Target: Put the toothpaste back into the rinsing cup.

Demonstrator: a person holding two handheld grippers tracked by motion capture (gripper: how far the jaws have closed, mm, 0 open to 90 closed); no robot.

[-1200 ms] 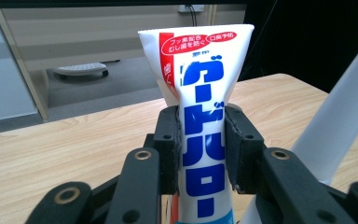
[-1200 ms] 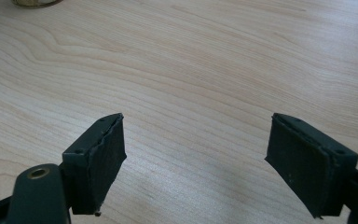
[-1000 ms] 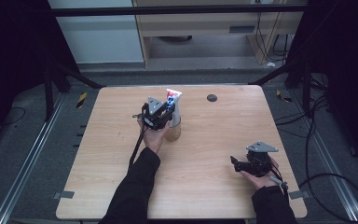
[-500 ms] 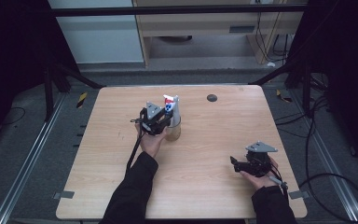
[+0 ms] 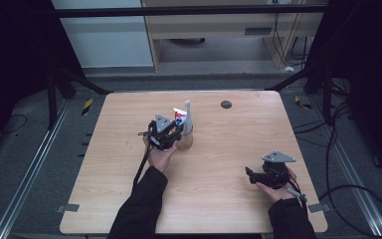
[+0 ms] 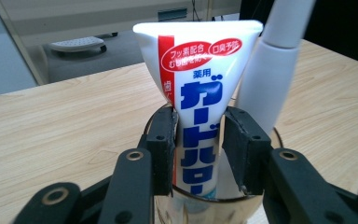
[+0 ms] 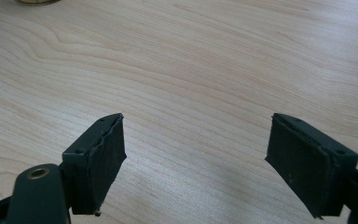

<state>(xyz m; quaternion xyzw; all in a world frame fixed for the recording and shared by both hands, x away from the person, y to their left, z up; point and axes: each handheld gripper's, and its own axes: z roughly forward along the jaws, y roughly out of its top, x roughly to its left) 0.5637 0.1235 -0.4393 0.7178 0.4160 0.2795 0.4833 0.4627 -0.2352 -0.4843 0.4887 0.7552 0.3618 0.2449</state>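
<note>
A white toothpaste tube [image 6: 200, 93] with blue and red print stands upright in a clear cup [image 5: 185, 140], beside a white toothbrush handle [image 6: 265, 79]. My left gripper [image 6: 198, 121] straddles the tube just above the cup's rim. Its jaws have just been opening, and thin gaps show between the pads and the tube. From above, the left gripper [image 5: 171, 134] sits at the cup's left side, with the tube [image 5: 179, 117] and the handle [image 5: 187, 112] sticking up. My right gripper [image 5: 251, 175] rests low at the table's near right, and its jaws [image 7: 200, 154] stand wide open over bare wood.
A small dark round disc [image 5: 226, 104] lies near the far edge of the wooden table [image 5: 229, 209]. Beyond the table are a cabinet and a low shelf, and metal rails run along both sides.
The toothpaste tube has come down from above the cup and now stands inside it. The left gripper sank a little with it. The right hand has kept still.
</note>
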